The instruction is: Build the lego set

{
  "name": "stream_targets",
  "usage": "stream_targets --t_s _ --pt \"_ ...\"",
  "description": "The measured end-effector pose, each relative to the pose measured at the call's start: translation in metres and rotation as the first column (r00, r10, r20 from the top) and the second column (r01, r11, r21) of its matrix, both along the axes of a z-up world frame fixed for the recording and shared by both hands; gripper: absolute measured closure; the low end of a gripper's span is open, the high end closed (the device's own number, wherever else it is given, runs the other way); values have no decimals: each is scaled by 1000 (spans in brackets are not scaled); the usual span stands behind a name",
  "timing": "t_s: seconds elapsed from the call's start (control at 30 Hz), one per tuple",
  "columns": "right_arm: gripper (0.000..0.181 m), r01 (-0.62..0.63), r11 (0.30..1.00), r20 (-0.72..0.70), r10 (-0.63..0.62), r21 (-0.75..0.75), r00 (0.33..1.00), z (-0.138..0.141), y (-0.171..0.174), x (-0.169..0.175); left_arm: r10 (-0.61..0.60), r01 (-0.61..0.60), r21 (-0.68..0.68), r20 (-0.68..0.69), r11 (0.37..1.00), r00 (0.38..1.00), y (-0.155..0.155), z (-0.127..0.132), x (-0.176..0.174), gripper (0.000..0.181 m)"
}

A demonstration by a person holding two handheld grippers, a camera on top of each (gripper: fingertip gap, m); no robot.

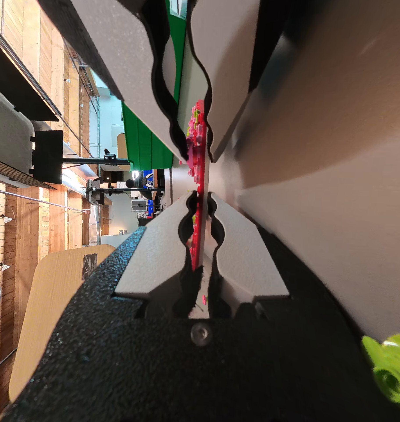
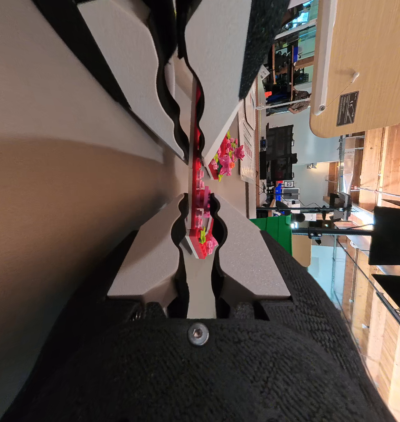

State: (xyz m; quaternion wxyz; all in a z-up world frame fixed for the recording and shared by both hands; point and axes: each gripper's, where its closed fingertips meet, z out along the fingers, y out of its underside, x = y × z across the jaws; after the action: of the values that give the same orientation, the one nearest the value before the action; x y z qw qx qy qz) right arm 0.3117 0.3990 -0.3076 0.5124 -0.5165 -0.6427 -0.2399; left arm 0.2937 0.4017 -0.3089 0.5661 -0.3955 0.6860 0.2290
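A flat red Lego build [image 1: 200, 178] with pink flower and lime pieces on its studs and a white underlayer is seen edge-on. It is held between both grippers, just off the white table [image 1: 308, 205]. My left gripper [image 1: 201, 194] is shut on one end of the build, one finger on the stud side and one on the underside. My right gripper [image 1: 200, 158] comes in from the opposite end. In the right wrist view my right gripper [image 2: 198, 197] is shut on the near end of the build [image 2: 198, 180], and my left gripper [image 2: 194, 159] clamps the far end.
A second red build [image 2: 225, 159] with pink flowers lies farther off on the table [image 2: 57, 182], next to a printed sheet [image 2: 248, 146]. A loose lime piece [image 1: 390, 370] lies close to the left gripper. A green bin [image 1: 149, 141] stands at the table's far side. Less than 4 cm separates the two grippers' tips.
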Motion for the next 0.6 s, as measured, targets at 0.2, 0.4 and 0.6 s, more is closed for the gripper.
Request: stream_targets --t_s 0.2,0.4,0.6 --pt "148 11 996 -80 -18 -87 997 -2 -4 1 11 -11 -13 0 1000 1000 1 -1 0 175" --pt "125 34 999 -284 -44 -39 958 16 -13 27 25 -24 -126 11 992 1000 2 -7 -4 172" --pt "127 135 982 -417 -69 130 906 52 -14 54 27 -9 -284 61 959 998 -7 -5 -2 161"
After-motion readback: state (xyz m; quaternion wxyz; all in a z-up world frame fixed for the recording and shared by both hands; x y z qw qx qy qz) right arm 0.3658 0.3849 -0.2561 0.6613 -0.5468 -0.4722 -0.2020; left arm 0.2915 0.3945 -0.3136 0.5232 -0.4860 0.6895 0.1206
